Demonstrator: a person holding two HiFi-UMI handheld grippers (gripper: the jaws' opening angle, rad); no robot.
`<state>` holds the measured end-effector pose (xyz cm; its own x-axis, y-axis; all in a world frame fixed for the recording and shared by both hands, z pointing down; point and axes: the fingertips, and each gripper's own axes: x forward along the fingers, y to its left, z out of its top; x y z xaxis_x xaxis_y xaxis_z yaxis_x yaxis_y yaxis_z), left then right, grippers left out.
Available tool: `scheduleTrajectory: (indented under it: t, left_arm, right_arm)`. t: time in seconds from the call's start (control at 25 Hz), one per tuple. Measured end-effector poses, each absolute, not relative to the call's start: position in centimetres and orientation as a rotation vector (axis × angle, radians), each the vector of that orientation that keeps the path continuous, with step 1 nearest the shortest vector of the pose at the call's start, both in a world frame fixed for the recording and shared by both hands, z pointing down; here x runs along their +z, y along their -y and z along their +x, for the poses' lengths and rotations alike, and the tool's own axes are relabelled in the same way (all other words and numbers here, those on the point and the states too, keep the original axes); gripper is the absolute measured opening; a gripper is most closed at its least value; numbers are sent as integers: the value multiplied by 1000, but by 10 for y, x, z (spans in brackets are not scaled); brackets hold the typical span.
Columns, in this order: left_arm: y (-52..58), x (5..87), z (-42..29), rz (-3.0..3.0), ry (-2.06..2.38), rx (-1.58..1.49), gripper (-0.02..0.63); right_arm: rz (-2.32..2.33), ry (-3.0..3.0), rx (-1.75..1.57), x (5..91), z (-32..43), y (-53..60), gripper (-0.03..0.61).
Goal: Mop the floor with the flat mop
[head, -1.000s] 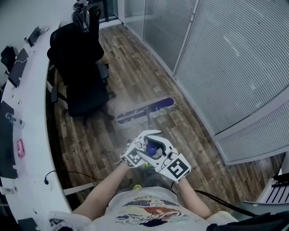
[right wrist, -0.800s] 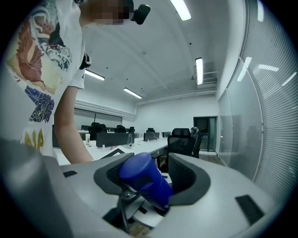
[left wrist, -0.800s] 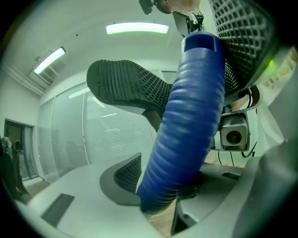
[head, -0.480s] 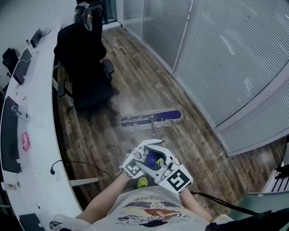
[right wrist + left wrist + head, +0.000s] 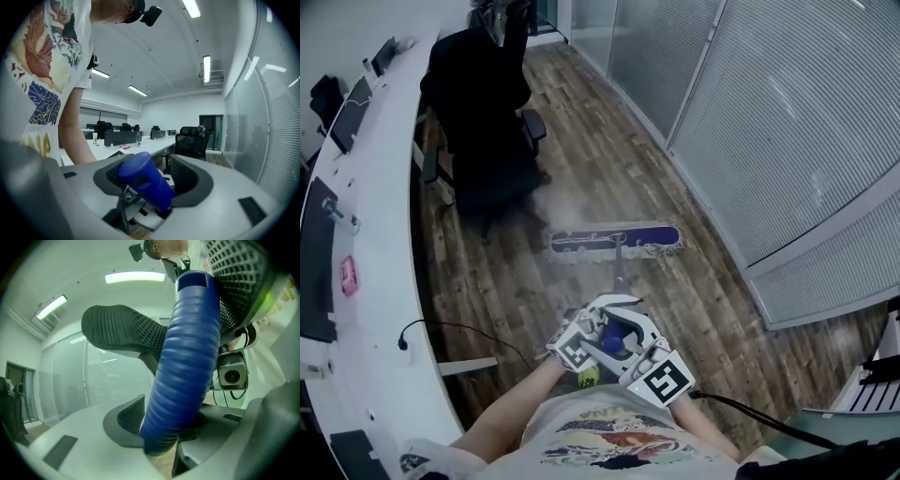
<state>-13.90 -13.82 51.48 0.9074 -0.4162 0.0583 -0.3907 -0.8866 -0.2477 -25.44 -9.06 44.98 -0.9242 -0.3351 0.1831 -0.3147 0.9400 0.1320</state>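
Note:
The flat mop's purple-and-white head [image 5: 614, 241] lies flat on the wood floor, just past the chair's base. Its pole [image 5: 619, 272] runs back to a ribbed blue handle [image 5: 617, 339] in front of my chest. My left gripper [image 5: 598, 326] is shut on that handle [image 5: 187, 362], which fills the space between its ribbed pads [image 5: 122, 329]. My right gripper [image 5: 632, 343] grips the handle's end [image 5: 143, 180] from the other side. Its jaws [image 5: 152, 180] are opening slightly, with the handle still touching both pads.
A black office chair [image 5: 487, 122] stands at the far left of the floor, against the curved white desk [image 5: 380, 234]. A glass partition with blinds [image 5: 787, 122] bounds the right side. Cables trail on the floor by the desk [image 5: 459, 328] and behind my right arm [image 5: 741, 403].
The mop head has swung from a slant to nearly level across the view and slid a little to the right. Both grippers have moved with the handle, still close to my body.

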Motion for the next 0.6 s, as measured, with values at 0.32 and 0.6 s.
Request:
scheduleTrajectory:
  t: [0.32,0.6]
  left_arm:
    - [227,527,-117,-2834,-560,-204,121]
    - [341,534,-101,-2839,-580,-233,121]
  right_arm:
    - [604,2939,-141,457,-232,183,238]
    - [585,2955,-183,457,-215,295,238]
